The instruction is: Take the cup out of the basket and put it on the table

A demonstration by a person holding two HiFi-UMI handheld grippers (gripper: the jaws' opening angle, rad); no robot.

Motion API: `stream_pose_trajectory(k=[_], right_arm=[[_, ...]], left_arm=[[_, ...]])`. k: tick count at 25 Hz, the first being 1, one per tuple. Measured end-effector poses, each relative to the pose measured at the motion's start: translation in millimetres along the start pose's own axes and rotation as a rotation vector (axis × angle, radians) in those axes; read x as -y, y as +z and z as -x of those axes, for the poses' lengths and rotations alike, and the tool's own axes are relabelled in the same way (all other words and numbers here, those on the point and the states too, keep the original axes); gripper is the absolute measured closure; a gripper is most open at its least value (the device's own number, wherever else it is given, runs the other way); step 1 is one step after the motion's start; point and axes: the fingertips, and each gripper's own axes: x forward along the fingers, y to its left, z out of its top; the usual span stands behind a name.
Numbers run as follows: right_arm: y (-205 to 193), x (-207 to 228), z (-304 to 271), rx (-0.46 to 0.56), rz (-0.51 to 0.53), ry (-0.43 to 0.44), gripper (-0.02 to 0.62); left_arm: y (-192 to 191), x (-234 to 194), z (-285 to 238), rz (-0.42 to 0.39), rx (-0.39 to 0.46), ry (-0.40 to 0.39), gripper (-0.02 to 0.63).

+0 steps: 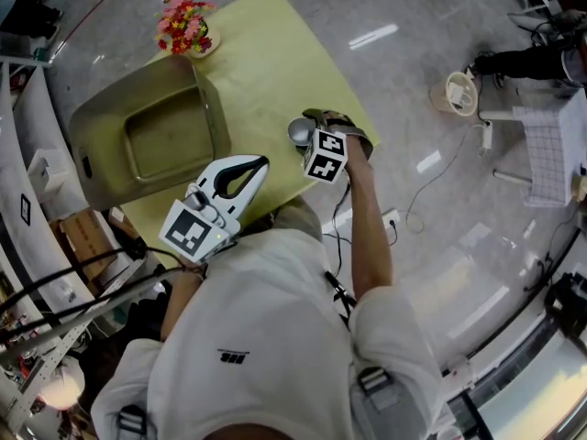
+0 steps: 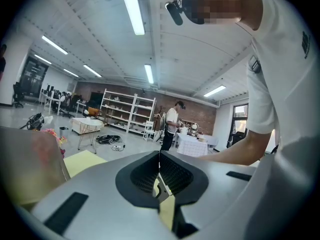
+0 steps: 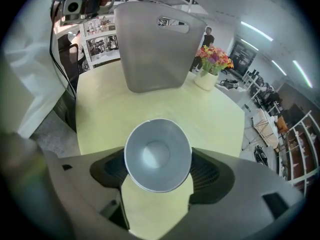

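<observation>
- The right gripper (image 3: pixel 158 170) is clamped on the grey cup (image 1: pixel 299 132), with a jaw pressed against each side and the cup's open mouth facing up.
- The cup is out of the basket (image 1: pixel 101 136). It is over the yellow table (image 1: pixel 266 53), near the table's right edge and well apart from the basket on the left.
- The left gripper (image 2: pixel 159 169) has its jaws closed on nothing and hangs at the near side of the table, taking no part.
- From where I stand I cannot tell whether the cup's base touches the tabletop yet.
- If the jaws let go while there is a gap underneath, I'd expect the cup to drop, rock and tip over.
- The cup flares towards its rim, so it could slide down through a loose grip. It could also lean if one jaw comes away first.
- It is also close to the edge, so a nudge from the retreating jaws might send it to the floor.
- The flowers (image 1: pixel 183 21) at the far corner are out of harm's way.
</observation>
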Motion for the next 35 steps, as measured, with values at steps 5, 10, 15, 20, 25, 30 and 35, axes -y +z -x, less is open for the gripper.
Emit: stream_pose_trajectory(k=[5, 10, 15, 20, 25, 30, 35], right_arm=[[0.8, -2.1, -2.2, 0.018, -0.013, -0.011, 0.247], [-3.4, -1.6, -1.7, 0.019, -0.023, -0.025, 0.21], [-7.9, 0.0, 1.6, 0.015, -0.032, -0.033, 0.19], [-10.8, -1.0, 16.8, 0.015, -0.032, -0.034, 0.176], [-4.3, 8.5, 48.3, 0.093, -0.09, -0.1, 0.173], [22.1, 26.2, 110.3, 0.267, -0.149, -0.249, 0.174], [53.5, 29.0, 175.2, 0.438, -0.179, -0.354, 0.176]], left_arm=[[-1.0, 1.0, 0.1, -0.001, 0.002, -0.009, 0.594], [-1.8, 4.0, -0.1, -0.006, 0.0, -0.015, 0.594], [-0.6, 4.4, -0.3, -0.008, 0.002, -0.018, 0.594], [3.3, 4.9, 2.2, -0.012, 0.007, -0.019, 0.594], [6.1, 4.4, 3.5, -0.02, 0.017, -0.016, 0.594], [6.9, 4.3, 4.9, -0.021, 0.022, -0.011, 0.594], [11.9, 6.1, 5.9, -0.028, 0.036, -0.016, 0.594]])
